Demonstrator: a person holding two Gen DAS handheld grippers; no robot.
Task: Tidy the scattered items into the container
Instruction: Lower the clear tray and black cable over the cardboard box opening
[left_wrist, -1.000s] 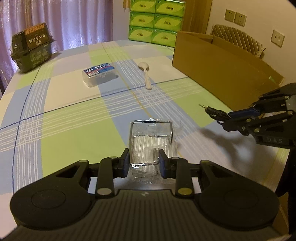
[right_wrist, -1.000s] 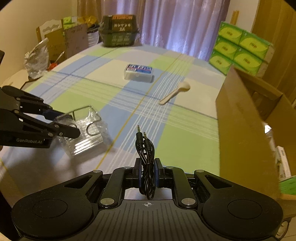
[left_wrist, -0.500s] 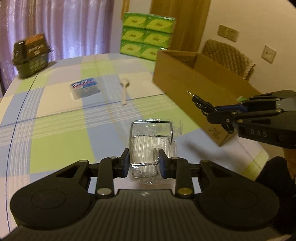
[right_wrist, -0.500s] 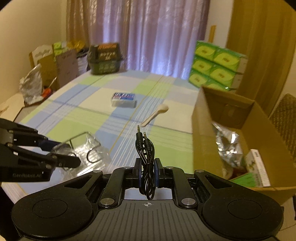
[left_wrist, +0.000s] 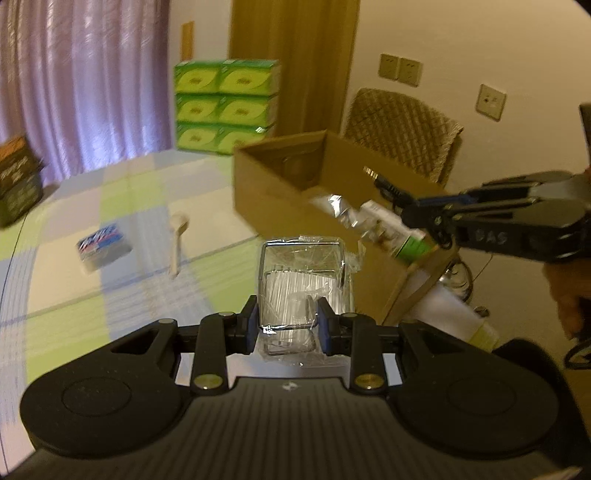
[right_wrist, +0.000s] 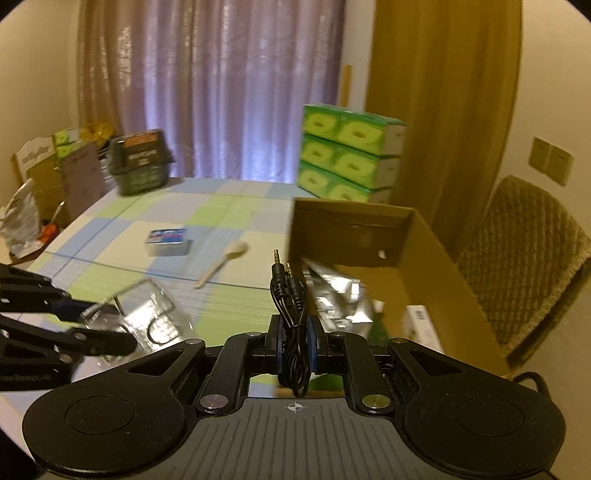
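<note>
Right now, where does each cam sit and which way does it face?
Left wrist: on the left tool, looking forward across the table at the box; own fingers clamp a clear packet; the right tool enters from the right.
Right wrist: on the right tool, facing the curtain and box; own fingers clamp a cable; left tool at left.
Shared: box, spoon, blue-labelled pack, green cartons.

We see a matt brown cardboard box (right_wrist: 439, 258), crinkled glossy foil bag (right_wrist: 340, 295), and checked cloth tablecloth (left_wrist: 92, 291) at lower left.
</note>
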